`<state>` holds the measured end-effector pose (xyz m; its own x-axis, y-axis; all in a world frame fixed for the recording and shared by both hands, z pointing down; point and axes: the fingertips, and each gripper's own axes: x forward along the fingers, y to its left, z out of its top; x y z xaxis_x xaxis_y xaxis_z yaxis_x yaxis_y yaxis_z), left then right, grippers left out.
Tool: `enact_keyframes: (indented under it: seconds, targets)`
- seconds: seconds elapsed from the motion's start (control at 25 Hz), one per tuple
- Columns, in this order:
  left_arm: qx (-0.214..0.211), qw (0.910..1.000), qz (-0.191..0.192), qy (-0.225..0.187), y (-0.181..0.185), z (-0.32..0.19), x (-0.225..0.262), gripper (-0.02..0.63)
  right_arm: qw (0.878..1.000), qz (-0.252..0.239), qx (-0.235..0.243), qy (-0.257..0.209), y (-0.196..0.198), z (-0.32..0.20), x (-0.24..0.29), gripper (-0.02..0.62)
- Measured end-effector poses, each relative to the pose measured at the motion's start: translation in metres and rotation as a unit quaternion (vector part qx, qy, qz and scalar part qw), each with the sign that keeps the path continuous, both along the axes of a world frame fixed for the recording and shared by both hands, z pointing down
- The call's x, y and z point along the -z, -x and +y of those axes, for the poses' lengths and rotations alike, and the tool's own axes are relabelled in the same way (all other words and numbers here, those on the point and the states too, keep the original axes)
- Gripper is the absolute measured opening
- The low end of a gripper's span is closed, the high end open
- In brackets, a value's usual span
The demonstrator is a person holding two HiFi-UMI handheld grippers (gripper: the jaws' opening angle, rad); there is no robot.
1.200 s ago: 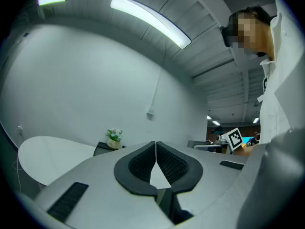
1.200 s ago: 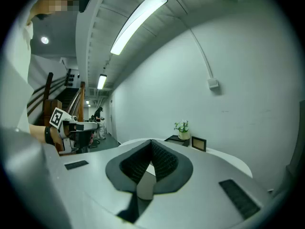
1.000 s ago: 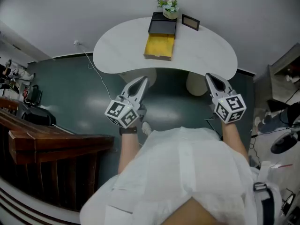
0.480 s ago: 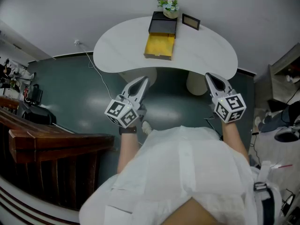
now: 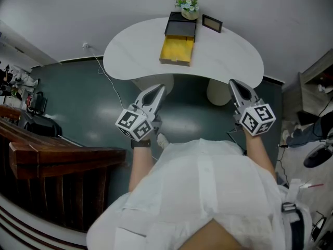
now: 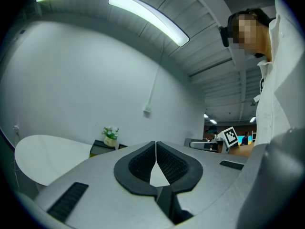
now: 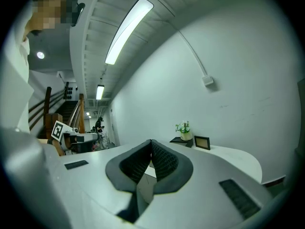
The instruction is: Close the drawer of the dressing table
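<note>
On the white dressing table [image 5: 229, 56] stands a small black drawer box [image 5: 180, 27]. Its yellow drawer [image 5: 177, 51] is pulled out toward me. Both grippers hang in the air in front of the table's near edge, well short of the drawer. My left gripper [image 5: 160, 88] is shut and empty, its tips [image 6: 156, 143] together, with the box [image 6: 102, 148] beyond and to their left. My right gripper [image 5: 232, 83] is also shut on nothing [image 7: 151, 141], and points past the table's right part [image 7: 233, 154].
A potted flower [image 5: 187, 7] and a small photo frame [image 5: 212, 24] stand behind the box. Two round table legs [image 5: 216, 92] stand below the top. A cable [image 5: 112, 87] runs over the dark floor. A wooden railing [image 5: 52, 165] is at the left, clutter [image 5: 312, 129] at the right.
The right gripper has rolled a little about its own line. Nothing else has moved.
</note>
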<state>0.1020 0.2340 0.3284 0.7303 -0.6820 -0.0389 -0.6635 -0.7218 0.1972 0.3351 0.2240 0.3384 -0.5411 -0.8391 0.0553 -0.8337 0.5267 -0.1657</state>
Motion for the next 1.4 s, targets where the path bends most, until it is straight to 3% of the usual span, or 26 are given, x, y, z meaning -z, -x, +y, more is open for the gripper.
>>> enact_keyframes:
  seconds: [0.64, 1.4]
  targets:
    - [0.030, 0.9991, 0.011, 0.026, 0.035, -0.018, -0.016, 0.017, 1.000, 0.004, 0.004, 0.023, 0.019, -0.024, -0.014, 0.009]
    - [0.018, 0.9991, 0.022, 0.030, 0.148, -0.144, -0.016, 0.017, 0.999, 0.035, 0.001, 0.030, 0.134, -0.143, -0.008, 0.011]
